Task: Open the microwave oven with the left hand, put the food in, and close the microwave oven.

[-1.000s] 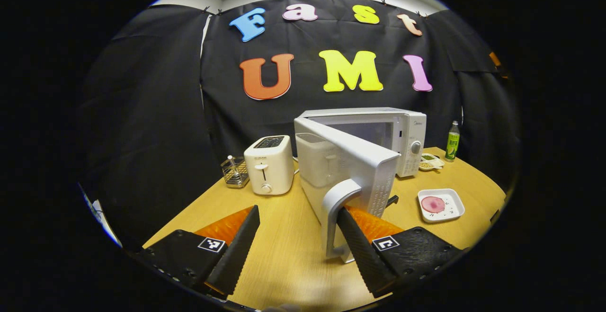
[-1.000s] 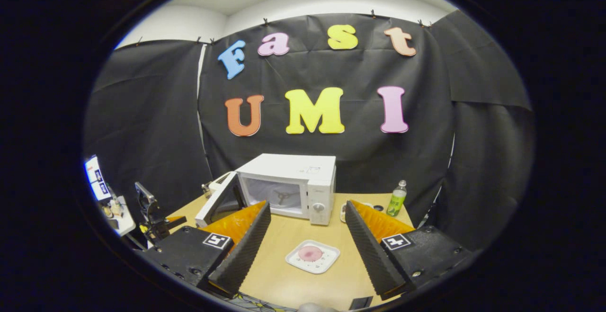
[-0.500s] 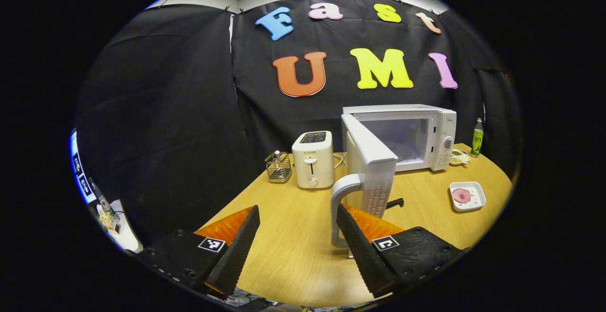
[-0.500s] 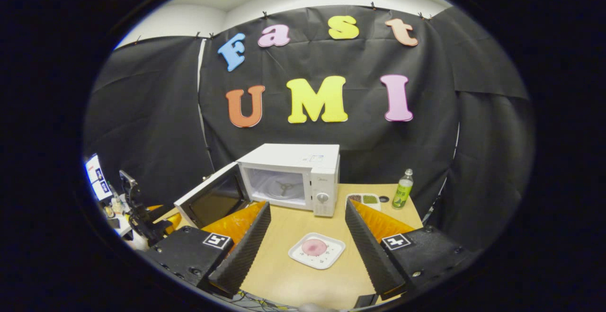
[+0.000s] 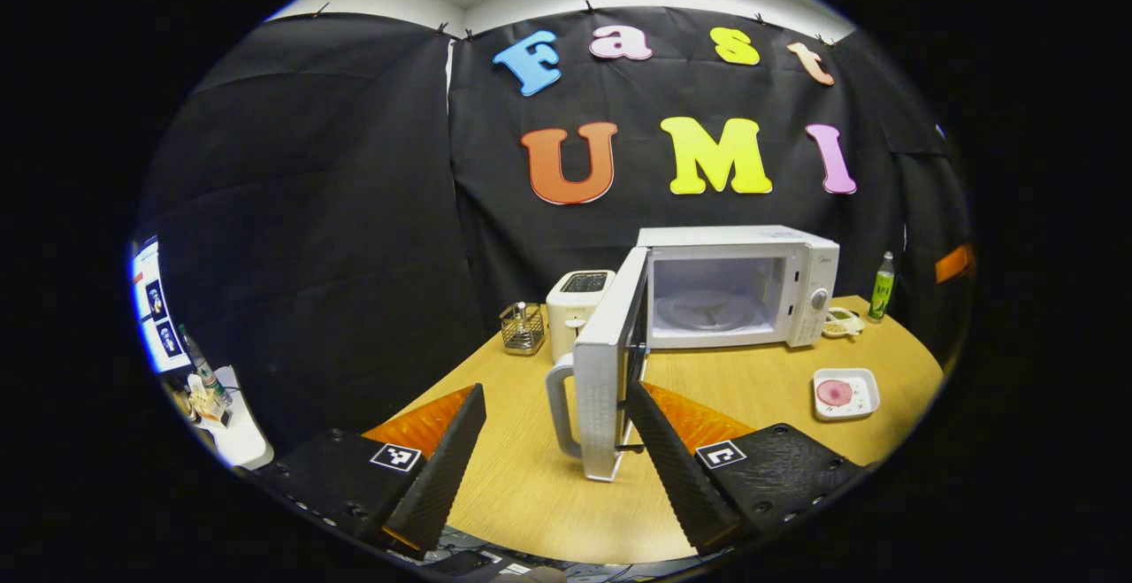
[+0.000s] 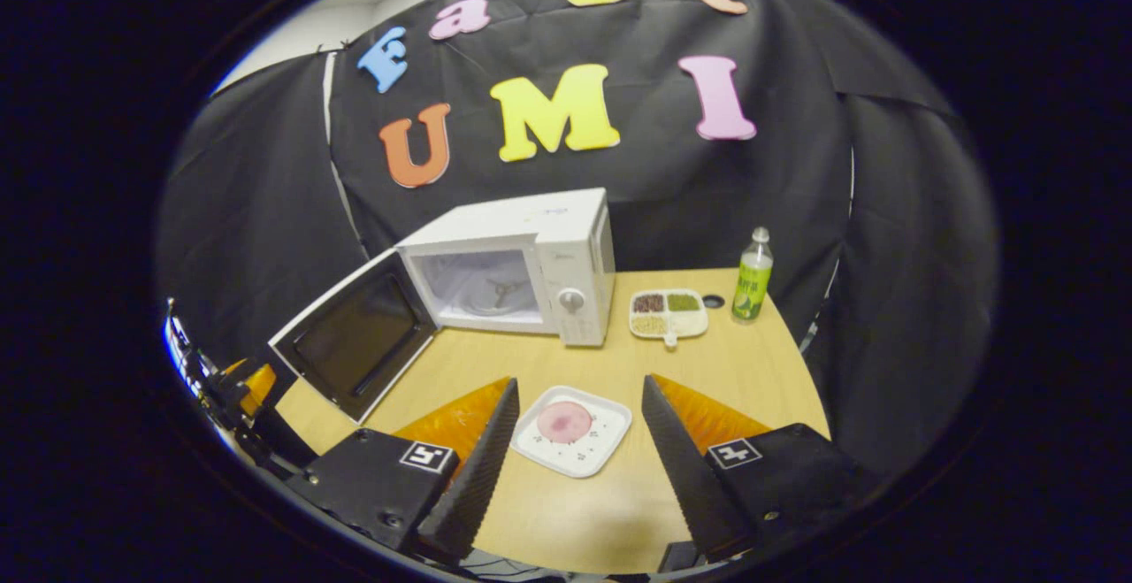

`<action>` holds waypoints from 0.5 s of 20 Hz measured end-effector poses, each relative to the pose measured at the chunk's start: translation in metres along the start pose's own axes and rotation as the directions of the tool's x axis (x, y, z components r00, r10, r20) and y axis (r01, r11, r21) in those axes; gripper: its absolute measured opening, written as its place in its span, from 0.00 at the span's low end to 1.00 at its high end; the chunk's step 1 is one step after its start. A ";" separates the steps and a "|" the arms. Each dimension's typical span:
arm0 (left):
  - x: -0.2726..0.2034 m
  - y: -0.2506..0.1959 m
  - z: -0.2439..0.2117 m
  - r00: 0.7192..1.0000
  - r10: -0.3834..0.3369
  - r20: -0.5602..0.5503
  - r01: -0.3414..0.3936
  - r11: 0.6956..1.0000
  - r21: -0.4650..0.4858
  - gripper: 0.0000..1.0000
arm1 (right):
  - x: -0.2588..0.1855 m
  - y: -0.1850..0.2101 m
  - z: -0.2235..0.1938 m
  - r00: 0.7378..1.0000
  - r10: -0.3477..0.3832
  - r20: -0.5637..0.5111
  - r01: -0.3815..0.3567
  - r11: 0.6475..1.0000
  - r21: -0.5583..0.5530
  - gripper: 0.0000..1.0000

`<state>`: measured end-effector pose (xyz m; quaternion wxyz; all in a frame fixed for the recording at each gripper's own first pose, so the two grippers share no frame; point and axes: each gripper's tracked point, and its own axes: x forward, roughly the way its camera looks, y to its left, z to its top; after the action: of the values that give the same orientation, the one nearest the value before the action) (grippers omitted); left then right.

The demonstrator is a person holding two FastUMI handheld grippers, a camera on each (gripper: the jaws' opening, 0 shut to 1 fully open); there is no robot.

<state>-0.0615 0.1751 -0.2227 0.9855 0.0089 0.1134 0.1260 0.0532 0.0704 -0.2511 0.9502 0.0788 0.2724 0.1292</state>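
Observation:
The white microwave (image 5: 734,287) stands at the back of the table, its cavity and turntable showing. Its door (image 5: 606,379) is swung wide open and stands edge-on just ahead of my left gripper (image 5: 555,386), which is open. The door handle (image 5: 559,406) shows between the left gripper's fingertips, with neither finger pressing on it. The pink food (image 6: 564,422) lies on a white square plate (image 6: 610,441) on the table. My right gripper (image 6: 579,381) hovers open above the plate, a finger on each side. The open door (image 6: 358,344) faces that view.
A white toaster (image 5: 579,295) and a wire basket (image 5: 522,328) stand left of the microwave. A sectioned snack tray (image 6: 668,313) and a green bottle (image 6: 752,278) stand to its right. The wooden table (image 6: 743,371) is bare around the plate.
The door has swung from half open to wide open. My left gripper has come off the handle and drawn back. My right gripper has tilted down and moved closer over the plate.

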 end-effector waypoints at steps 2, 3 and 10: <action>-0.009 -0.018 0.018 1.000 -0.009 0.025 0.009 1.000 -0.009 0.96 | 0.027 -0.015 -0.031 0.995 0.010 -0.096 -0.005 0.998 0.058 0.83; -0.013 -0.029 0.028 0.999 -0.014 0.037 0.015 1.000 -0.019 0.96 | 0.041 -0.020 -0.044 0.990 0.023 -0.137 -0.012 0.996 0.083 0.81; -0.027 -0.096 0.069 0.998 -0.026 0.049 0.028 0.998 -0.049 0.97 | 0.118 -0.042 -0.112 0.927 0.115 -0.356 -0.018 0.965 0.263 0.55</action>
<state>-0.0477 0.0759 -0.1538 0.9895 -0.0140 0.0864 0.1152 0.0978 0.0733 -0.4129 0.8591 0.1838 0.4572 0.1380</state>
